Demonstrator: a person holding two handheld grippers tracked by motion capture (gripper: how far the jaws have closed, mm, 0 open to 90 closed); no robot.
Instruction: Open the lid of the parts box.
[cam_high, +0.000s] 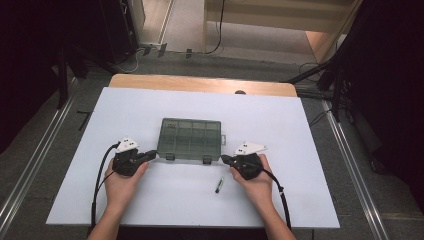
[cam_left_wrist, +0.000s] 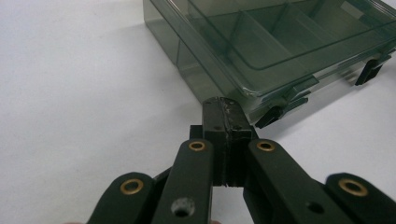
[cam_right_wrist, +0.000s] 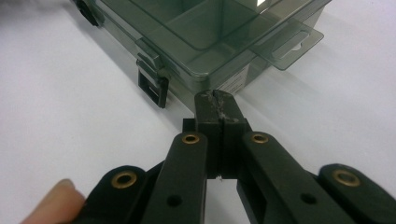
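With both the left gripper (cam_high: 151, 155) and right gripper (cam_high: 225, 159) pinched shut on nothing at the near corners of the smoky compartment box (cam_high: 190, 138) mid-table, a lopsided nudge could skid it (latches (cam_high: 207, 160) closed) — or roll the small pen-like stick (cam_high: 219, 185) nearby.

A lab or recording studio set up for filmed handling work, not a home; a wooden counter (cam_high: 200, 84) is covered by a plain white sheet (cam_high: 150, 200) that serves as a bare work surface; black curtains (cam_high: 30, 60) close off both sides; metal floor rails (cam_high: 35, 155) run along the grey carpet (cam_high: 350, 165) on either side; loose cables (cam_high: 220, 30) trail across the floor beyond the far edge; dark stands (cam_high: 330, 75) rise at the right; each hand holds cabled tongs, left (cam_high: 151, 156) and right (cam_high: 226, 159), fitted with grey tracking plates.
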